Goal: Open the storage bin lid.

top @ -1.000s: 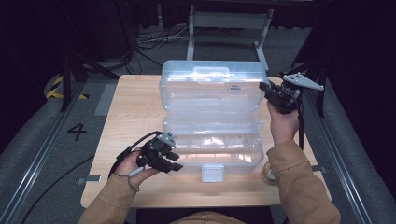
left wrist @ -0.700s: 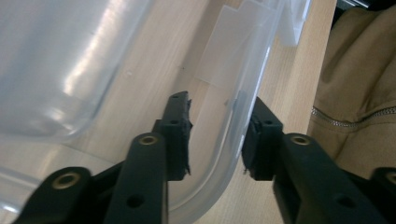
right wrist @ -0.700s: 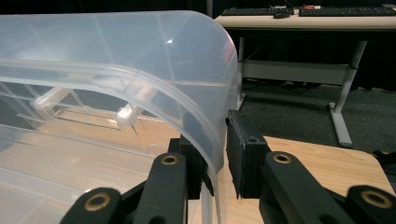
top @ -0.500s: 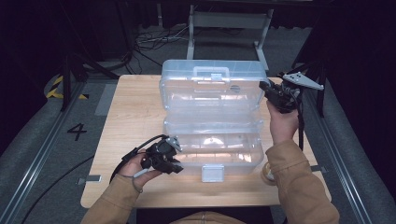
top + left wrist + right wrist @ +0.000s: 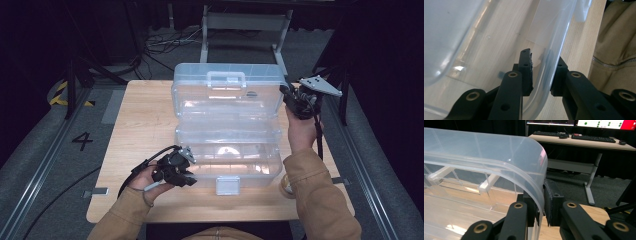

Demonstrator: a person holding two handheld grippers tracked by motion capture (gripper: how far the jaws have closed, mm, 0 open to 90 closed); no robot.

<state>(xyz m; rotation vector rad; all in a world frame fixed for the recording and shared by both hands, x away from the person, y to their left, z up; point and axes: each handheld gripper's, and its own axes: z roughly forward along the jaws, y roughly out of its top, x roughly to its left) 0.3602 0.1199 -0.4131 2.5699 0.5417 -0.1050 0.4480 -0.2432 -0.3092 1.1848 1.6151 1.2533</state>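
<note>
Gripping the clear plastic toolbox (image 5: 227,125) at mid-bench, the right gripper (image 5: 541,202) pinches the raised lid's edge (image 5: 534,185); the left gripper (image 5: 541,75) has just closed around the base wall (image 5: 551,60). Thin, slick walls may slip free, dropping the lid.

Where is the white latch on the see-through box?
In the high view, the white latch hangs at the middle of the clear box's near front wall, just right of the left gripper.
</note>
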